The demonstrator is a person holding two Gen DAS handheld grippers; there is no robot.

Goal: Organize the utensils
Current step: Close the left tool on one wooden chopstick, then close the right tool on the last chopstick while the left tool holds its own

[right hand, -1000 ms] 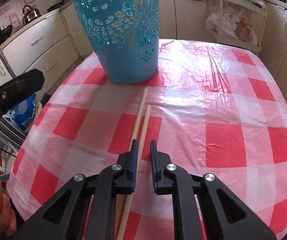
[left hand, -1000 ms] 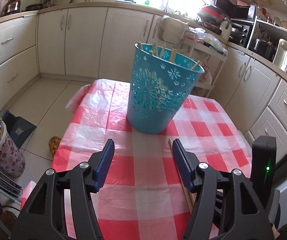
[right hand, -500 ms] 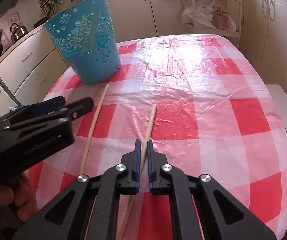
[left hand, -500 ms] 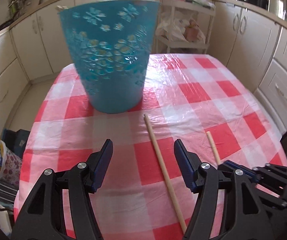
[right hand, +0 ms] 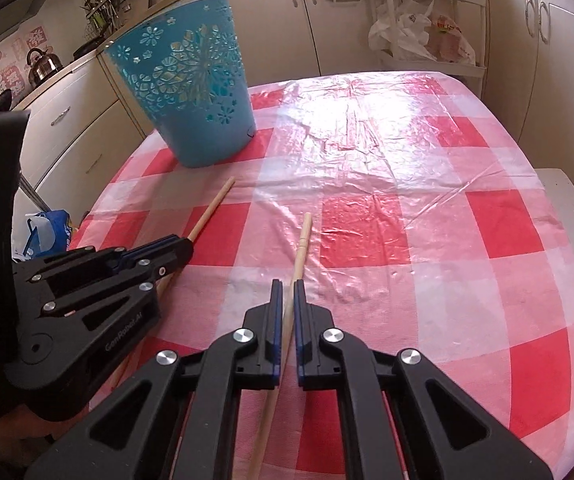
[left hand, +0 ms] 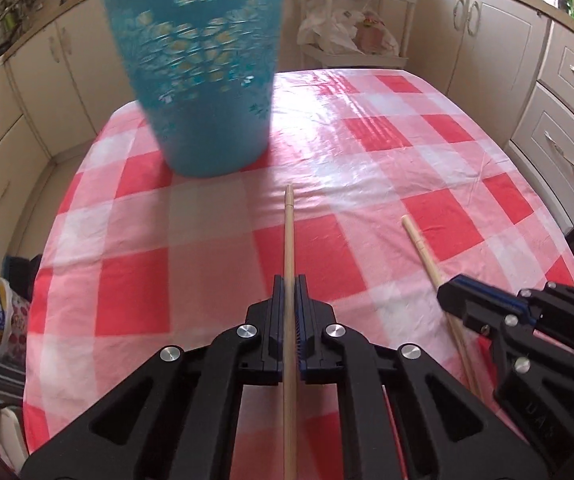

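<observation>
Left wrist view: counter (left hand: 427, 160) covered in red-checked cloth, blue bin (left hand: 199, 80) stood at its far left. Left tongs (left hand: 289, 304) are clamped on a stick (left hand: 289, 236), which points toward the bin. Right tongs (right hand: 288, 304) are clamped on a second stick (right hand: 302, 240), well apart from the bin and beside the first (right hand: 211, 208).

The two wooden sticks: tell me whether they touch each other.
Apart. The right wrist view shows checked tablecloth between the left gripper's stick and the right gripper's stick along their visible length.
</observation>
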